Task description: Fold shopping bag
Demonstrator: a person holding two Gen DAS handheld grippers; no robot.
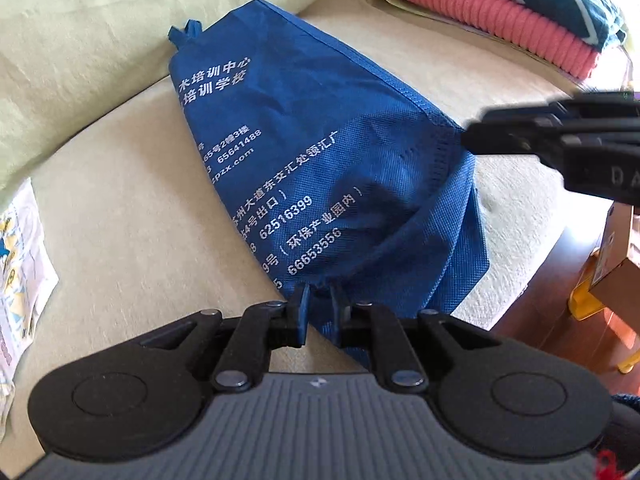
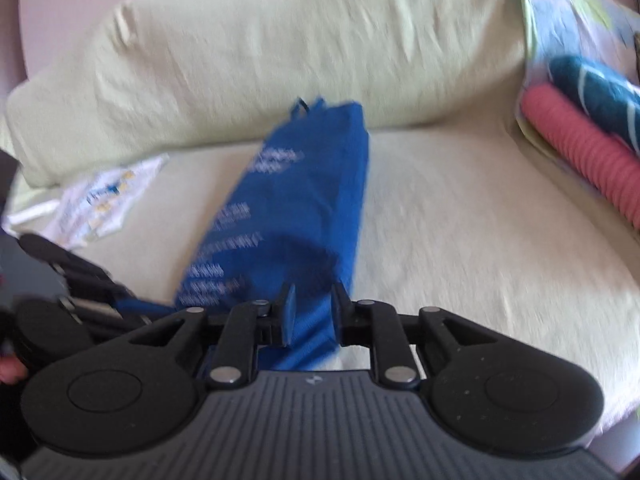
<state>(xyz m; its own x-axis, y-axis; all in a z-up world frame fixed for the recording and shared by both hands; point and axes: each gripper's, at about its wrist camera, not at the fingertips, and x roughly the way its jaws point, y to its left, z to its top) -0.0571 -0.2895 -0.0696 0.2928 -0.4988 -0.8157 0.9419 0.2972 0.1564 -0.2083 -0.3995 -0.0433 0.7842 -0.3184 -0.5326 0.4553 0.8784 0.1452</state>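
Fabric of the blue shopping bag point(image 1: 320, 184) is pinched in the left gripper point(image 1: 318, 308) at its near edge; the right gripper point(image 2: 312, 312) stands slightly parted around another edge, grip unclear. Bag lies along the cream sofa seat point(image 1: 120, 208), beside folded clothes point(image 1: 500, 12).

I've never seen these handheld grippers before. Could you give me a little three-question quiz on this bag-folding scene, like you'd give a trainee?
1. True or false: the blue shopping bag lies on a wooden floor.
2. What does the left gripper pinch?
3. The pink ribbed textile sits: A) on the bag, B) in a stack apart from the bag, C) under the bag.

Key: 1 false, it lies on a cream cushion; 2 the bag's near edge; 3 B.
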